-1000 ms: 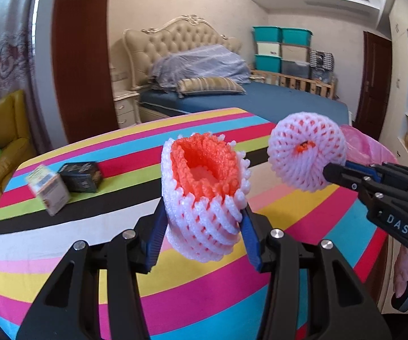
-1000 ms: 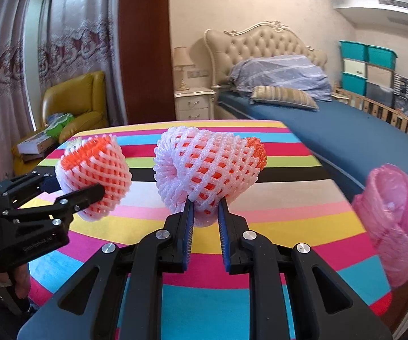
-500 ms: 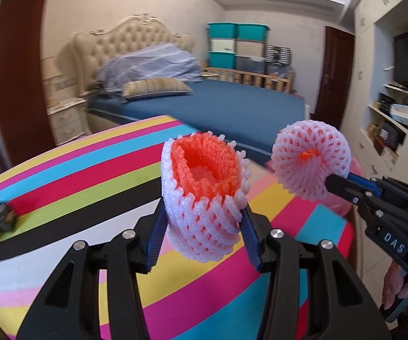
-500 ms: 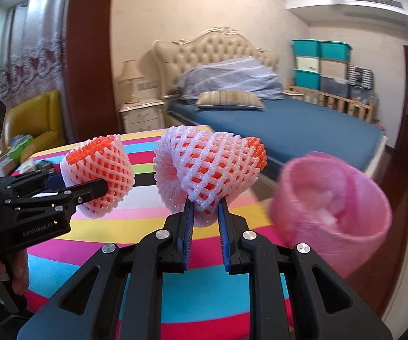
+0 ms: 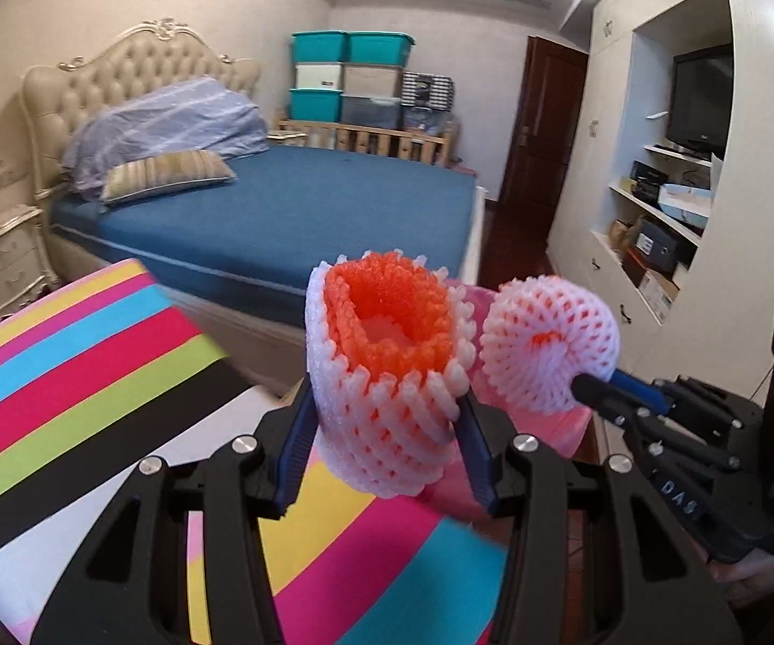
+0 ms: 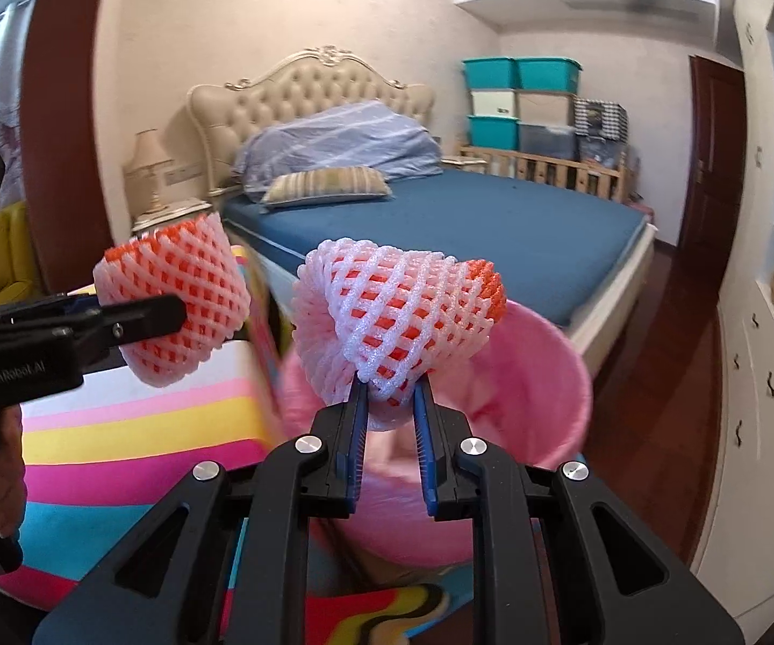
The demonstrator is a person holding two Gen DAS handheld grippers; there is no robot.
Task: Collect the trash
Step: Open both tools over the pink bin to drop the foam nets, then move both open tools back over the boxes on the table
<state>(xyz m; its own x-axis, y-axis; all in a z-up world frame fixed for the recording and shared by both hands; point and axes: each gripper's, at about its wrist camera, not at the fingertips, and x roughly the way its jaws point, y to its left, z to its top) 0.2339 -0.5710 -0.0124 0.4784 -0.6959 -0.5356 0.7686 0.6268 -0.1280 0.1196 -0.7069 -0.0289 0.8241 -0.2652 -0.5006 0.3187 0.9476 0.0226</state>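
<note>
From left wrist: left gripper (image 5: 384,424) fingers clamped on upright foam fruit net (image 5: 384,376), over striped worktop (image 5: 91,365) edge. From right wrist: right gripper (image 6: 389,419) fingers pinched tight on second foam net (image 6: 398,322), above pink bin (image 6: 548,376).

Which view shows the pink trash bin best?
The right wrist view: the pink trash bin shows its open rim and inner wall just beyond the right gripper, partly covered by the foam fruit net it holds. In the left wrist view only pink slivers show behind both nets.
</note>
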